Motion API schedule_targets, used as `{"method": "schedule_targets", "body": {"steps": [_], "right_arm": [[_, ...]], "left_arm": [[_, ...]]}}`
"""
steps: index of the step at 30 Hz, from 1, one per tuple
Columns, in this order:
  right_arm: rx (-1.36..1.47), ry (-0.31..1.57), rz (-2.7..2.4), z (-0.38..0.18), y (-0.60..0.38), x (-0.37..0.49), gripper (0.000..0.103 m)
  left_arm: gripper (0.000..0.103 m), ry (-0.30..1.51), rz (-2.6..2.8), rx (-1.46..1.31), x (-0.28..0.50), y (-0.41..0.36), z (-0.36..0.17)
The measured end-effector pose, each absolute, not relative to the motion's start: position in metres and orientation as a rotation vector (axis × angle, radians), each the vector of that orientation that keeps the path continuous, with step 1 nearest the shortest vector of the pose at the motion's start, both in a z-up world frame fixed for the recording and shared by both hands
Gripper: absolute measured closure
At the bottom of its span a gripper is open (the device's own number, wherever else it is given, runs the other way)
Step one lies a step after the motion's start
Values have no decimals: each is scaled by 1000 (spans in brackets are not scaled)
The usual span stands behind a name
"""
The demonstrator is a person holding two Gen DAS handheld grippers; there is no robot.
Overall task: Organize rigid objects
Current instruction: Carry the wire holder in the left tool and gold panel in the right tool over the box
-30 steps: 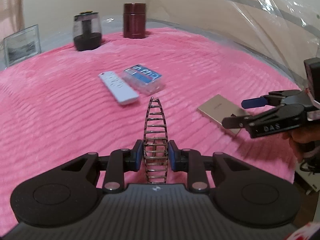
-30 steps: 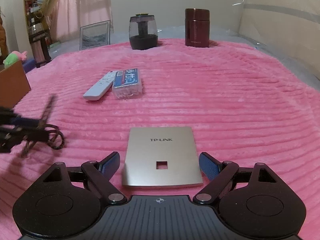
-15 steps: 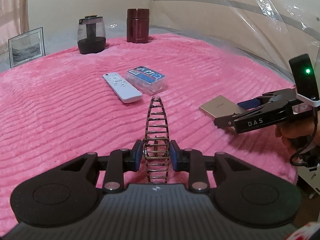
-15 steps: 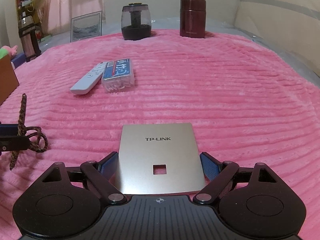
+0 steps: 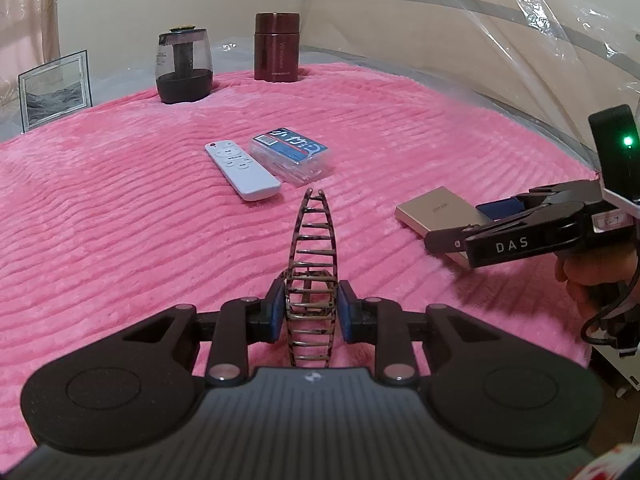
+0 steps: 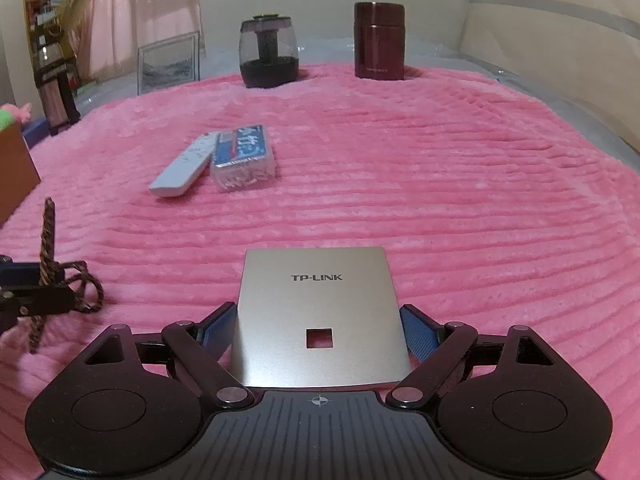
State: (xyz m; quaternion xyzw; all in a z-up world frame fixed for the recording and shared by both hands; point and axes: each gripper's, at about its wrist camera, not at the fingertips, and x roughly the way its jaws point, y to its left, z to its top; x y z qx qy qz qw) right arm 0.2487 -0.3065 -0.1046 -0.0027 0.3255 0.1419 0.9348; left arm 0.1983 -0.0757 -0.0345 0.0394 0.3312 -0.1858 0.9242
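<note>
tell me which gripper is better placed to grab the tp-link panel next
Right. The right gripper is open with a blue pad on either side of the TP-LINK panel, which lies flat on the pink blanket. The left gripper is shut on the hair claw clip, so it is occupied.

Soft, even indoor light falls on the pink blanket [image 5: 120, 216], with only faint shadows at the foot of the maroon flask [image 6: 379, 40]. Fisheye bending curves the blanket's far edge and darkens the corners; the clear plastic sheet [image 5: 500, 40] right of the flask shows glare streaks
</note>
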Motion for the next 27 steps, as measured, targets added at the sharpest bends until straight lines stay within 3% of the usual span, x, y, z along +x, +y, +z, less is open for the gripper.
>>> {"method": "schedule_targets", "body": {"steps": [27], "right_arm": [[83, 594, 460, -46, -225, 140, 20]], "left_arm": [[81, 626, -304, 50, 99, 11, 36]]}}
